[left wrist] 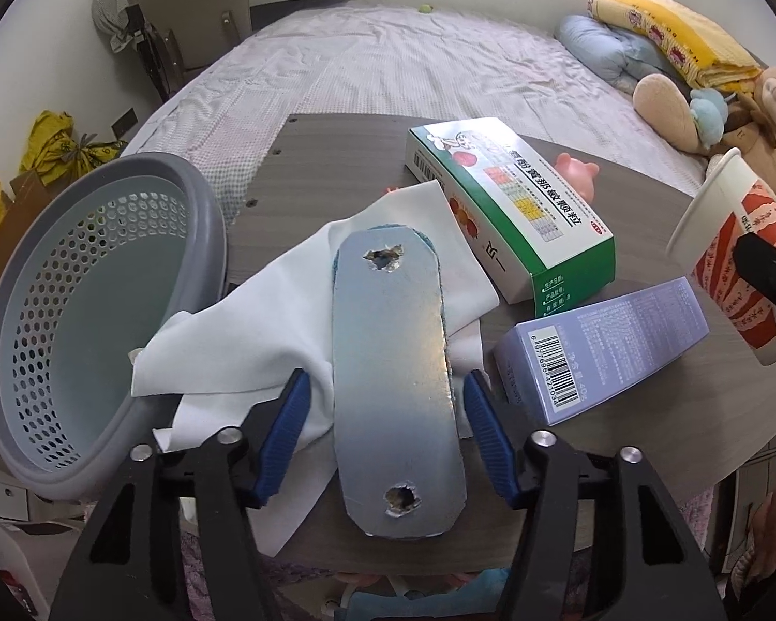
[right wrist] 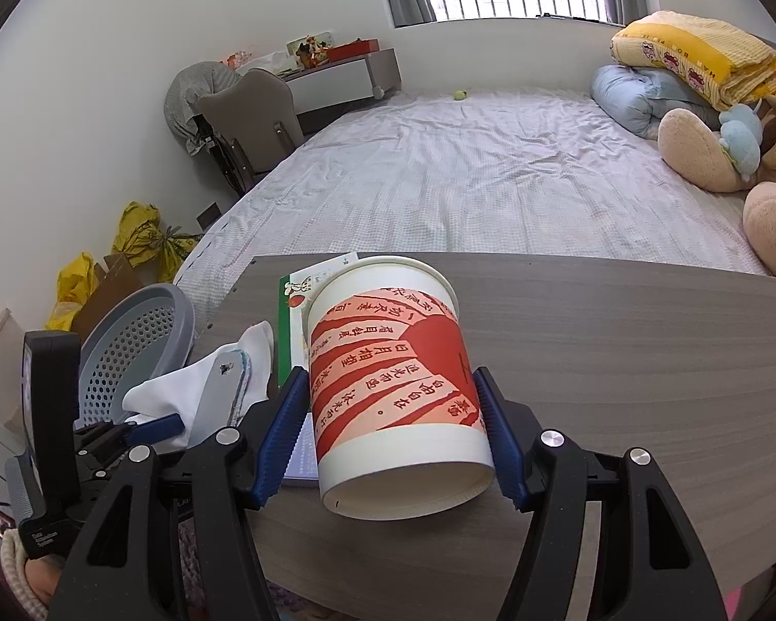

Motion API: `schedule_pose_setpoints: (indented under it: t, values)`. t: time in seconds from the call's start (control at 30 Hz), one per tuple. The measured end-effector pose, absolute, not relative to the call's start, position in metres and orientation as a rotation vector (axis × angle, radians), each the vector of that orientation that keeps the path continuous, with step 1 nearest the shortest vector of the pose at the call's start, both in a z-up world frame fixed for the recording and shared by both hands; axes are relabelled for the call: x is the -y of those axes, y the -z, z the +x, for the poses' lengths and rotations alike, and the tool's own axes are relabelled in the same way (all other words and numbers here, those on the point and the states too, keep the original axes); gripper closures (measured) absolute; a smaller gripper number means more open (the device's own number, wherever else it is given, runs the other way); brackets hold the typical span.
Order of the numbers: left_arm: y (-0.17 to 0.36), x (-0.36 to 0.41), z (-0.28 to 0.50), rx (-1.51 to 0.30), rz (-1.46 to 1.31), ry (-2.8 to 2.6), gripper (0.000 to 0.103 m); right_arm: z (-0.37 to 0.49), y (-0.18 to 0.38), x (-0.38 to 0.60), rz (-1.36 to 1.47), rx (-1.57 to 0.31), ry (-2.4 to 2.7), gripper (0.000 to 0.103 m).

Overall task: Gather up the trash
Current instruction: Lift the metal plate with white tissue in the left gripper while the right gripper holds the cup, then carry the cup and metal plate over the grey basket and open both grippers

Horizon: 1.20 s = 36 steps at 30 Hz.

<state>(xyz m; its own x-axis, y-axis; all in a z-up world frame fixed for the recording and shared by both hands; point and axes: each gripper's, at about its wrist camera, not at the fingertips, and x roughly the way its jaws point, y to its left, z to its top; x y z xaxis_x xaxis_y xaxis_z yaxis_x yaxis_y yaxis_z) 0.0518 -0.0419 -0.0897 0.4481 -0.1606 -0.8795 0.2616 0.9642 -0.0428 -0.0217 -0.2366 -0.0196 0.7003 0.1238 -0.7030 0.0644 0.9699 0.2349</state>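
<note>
Nothing sits in the basket (left wrist: 77, 310) yet: the right hand-held gripper (right wrist: 396, 434) clamps the paper cup (right wrist: 393, 378), the left hand-held gripper (left wrist: 388, 434) brackets the flat insole (left wrist: 393, 362) (grip uncertain), and both boxes (left wrist: 512, 207) wait on the bench (left wrist: 305, 155).

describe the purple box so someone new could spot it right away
On the grey wood table, look right of the white cloth. The purple box lies just in front of the green medicine box, and is the only pale lilac one, its barcode facing the camera.
</note>
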Motion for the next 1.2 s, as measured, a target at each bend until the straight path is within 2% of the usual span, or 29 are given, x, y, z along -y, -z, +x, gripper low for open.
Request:
schedule_pose_setpoints:
  t: [0.23,1.0,1.2]
  values:
    - [0.092,0.042,0.053,-1.091,0.087,0.286,0.055,-0.021,0.023,0.237,0.256,-0.802,-0.035,0.041]
    - [0.014,-0.006,0.046,-0.916,0.009,0.245,0.055,-0.014,0.009,0.217,0.214,-0.790,-0.071,0.041]
    - [0.009,-0.029,0.048,-0.907,-0.013,0.221,0.055,-0.003,0.005,0.194,0.188,-0.790,-0.110,0.041]
